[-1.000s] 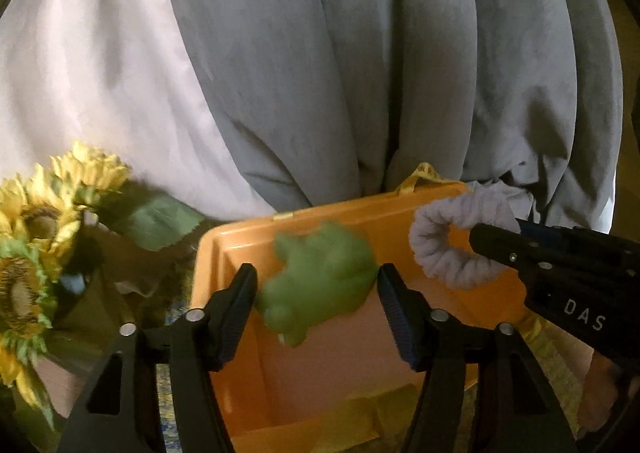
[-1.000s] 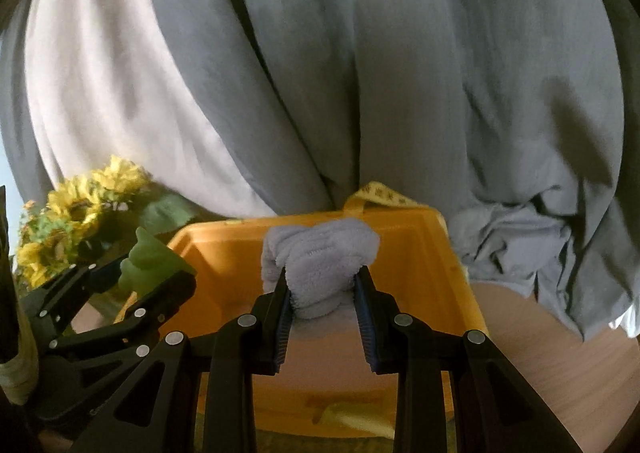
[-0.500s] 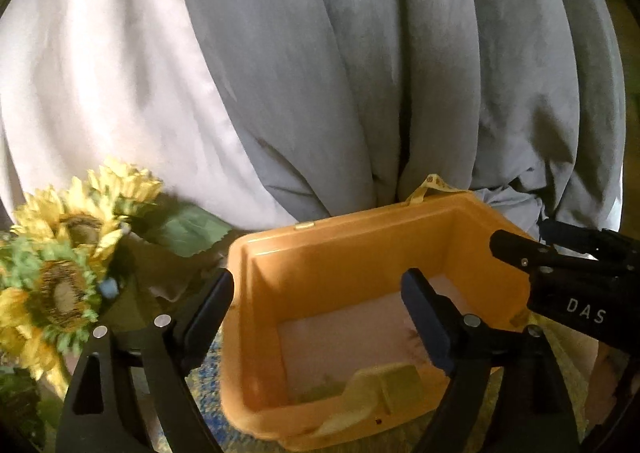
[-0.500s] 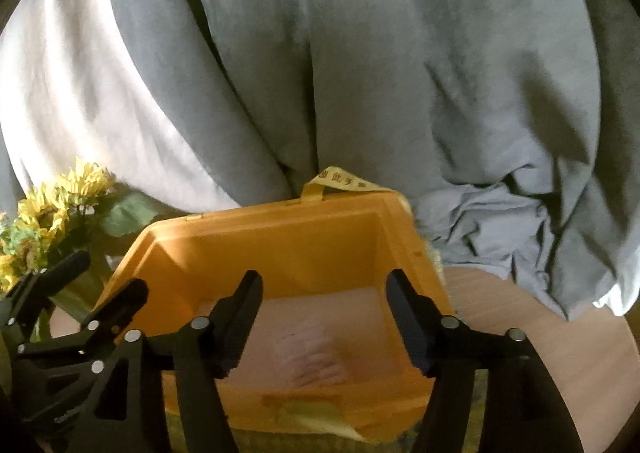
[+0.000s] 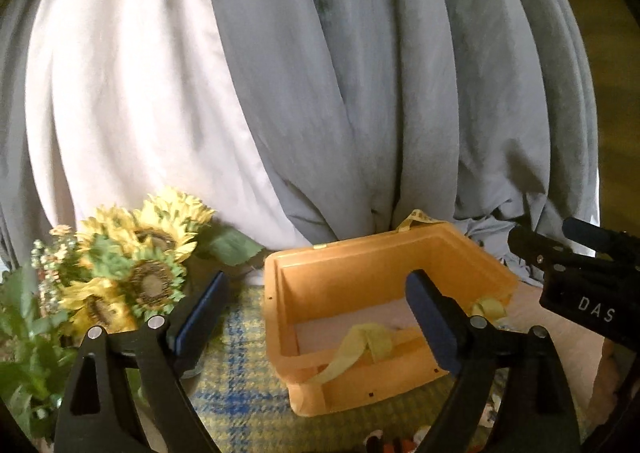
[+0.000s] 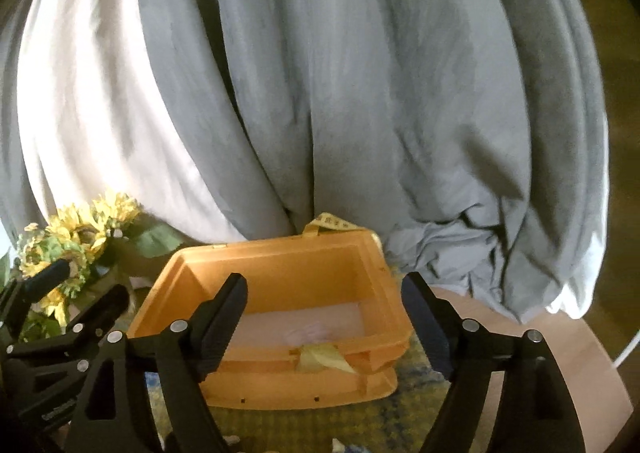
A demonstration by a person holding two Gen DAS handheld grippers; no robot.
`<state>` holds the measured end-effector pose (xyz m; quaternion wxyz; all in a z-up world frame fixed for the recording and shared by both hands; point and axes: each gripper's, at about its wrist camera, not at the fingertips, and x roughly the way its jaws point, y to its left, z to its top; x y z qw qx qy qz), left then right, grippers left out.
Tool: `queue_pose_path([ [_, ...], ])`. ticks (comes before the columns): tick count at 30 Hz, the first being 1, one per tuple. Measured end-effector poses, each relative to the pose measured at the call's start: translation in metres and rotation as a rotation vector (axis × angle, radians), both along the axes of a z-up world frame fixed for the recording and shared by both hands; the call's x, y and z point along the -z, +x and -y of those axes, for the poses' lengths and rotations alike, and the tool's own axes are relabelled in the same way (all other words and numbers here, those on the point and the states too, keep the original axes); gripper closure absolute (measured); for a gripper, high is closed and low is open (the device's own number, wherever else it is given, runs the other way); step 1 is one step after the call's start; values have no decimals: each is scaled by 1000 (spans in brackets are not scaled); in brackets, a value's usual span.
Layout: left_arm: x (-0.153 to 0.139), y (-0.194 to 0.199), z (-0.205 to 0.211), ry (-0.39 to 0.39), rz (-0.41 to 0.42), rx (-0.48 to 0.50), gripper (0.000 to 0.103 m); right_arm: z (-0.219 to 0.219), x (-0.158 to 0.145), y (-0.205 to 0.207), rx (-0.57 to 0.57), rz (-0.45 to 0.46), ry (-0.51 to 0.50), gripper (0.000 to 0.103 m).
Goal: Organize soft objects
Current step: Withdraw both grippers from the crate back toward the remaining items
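Note:
An orange plastic bin [image 5: 372, 261] stands on a plaid cloth [image 5: 236, 385]; it also shows in the right wrist view [image 6: 280, 257]. A pale lilac soft thing [image 6: 308, 333] lies on its floor, mostly hidden by the near wall. The green soft toy is not visible. My left gripper [image 5: 320, 313] is open and empty, above and short of the bin. My right gripper [image 6: 324, 317] is open and empty, over the bin's near edge. The right gripper also shows at the right of the left wrist view [image 5: 576, 265].
Artificial sunflowers [image 5: 136, 269] stand left of the bin. Grey and white curtains [image 5: 320, 93] hang close behind it. A yellow ribbon [image 5: 360, 345] drapes over the bin's near wall. Bare wooden table [image 6: 580, 365] lies to the right.
Both grippers opened and dropped the green toy and the lilac ring into the bin, then pulled back and up from it.

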<state>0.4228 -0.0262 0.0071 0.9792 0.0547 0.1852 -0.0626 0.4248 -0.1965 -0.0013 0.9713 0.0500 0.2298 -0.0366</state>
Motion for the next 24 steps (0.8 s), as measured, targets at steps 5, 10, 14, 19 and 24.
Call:
queue_pose_path([
  [5, -9, -31, -1, 5, 30, -5, 10, -2, -13, -31, 20, 31, -20, 14],
  [10, -15, -62, -2, 30, 61, -17, 8, -2, -19, -62, 27, 60, -32, 12],
  [14, -15, -86, -4, 48, 75, -30, 8, -5, -20, -82, 24, 66, -39, 12],
  [19, -9, -113, -6, 48, 54, -41, 8, -9, -18, -109, 31, 68, -51, 12],
  [24, 0, -131, -6, 45, 15, -41, 8, -11, -14, -130, 33, 64, -65, 12],
])
